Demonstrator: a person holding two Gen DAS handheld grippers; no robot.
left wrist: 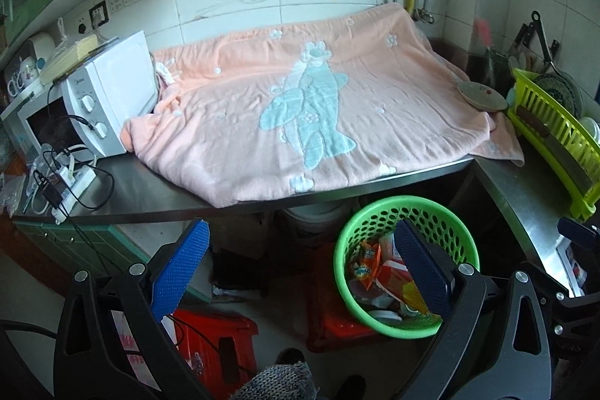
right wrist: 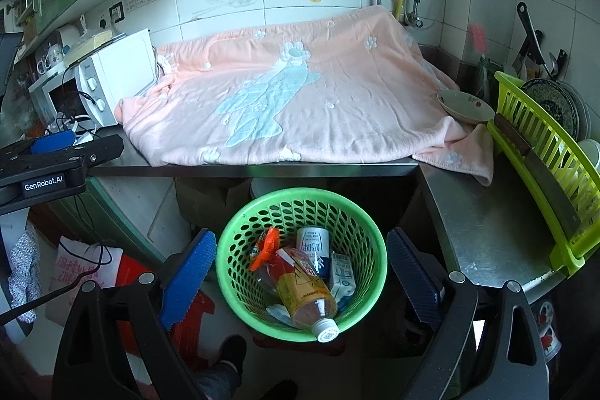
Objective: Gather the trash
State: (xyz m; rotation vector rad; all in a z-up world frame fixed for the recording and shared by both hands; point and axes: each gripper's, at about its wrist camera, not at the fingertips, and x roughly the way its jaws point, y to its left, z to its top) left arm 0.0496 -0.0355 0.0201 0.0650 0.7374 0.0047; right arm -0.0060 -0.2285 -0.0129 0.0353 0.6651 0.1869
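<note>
1. Both grippers are hanging empty above the floor in front of the counter: left gripper point(left wrist: 300, 272) spread wide, right gripper point(right wrist: 302, 282) spread wide, nothing between the pads of either. No drop risk from the hands right now.
2. Trash is already sitting in the green basket point(right wrist: 371, 231) on the floor, directly under the right gripper: plastic bottle point(right wrist: 307, 295) lying on top, cap toward the near rim, plus a can point(right wrist: 313, 242), a small carton point(right wrist: 343, 278) and an orange wrapper point(right wrist: 264, 246).
3. Bottle is riding high and overhanging the near rim. Any nudge to the basket is likely rolling it out.
4. Basket is light mesh, apparently perched on a red stool point(left wrist: 330, 321). A finger catching the rim on descent is likely tipping it and spilling everything.
5. Cables are trailing from the power strip point(left wrist: 71, 179) down past the left gripper; a swing to the left is risking a snag, dragging the strip off the counter point(right wrist: 262, 171).
6. Pink towel point(right wrist: 300, 100) is covering the counter and overhanging its edge. No trash is visible on it; anything under it cannot be seen, so a missed piece is possible.
7. Bowl point(right wrist: 465, 105) is resting on the towel's right end beside the dish rack point(right wrist: 540, 152). Tugging the towel is risking the bowl sliding off.
</note>
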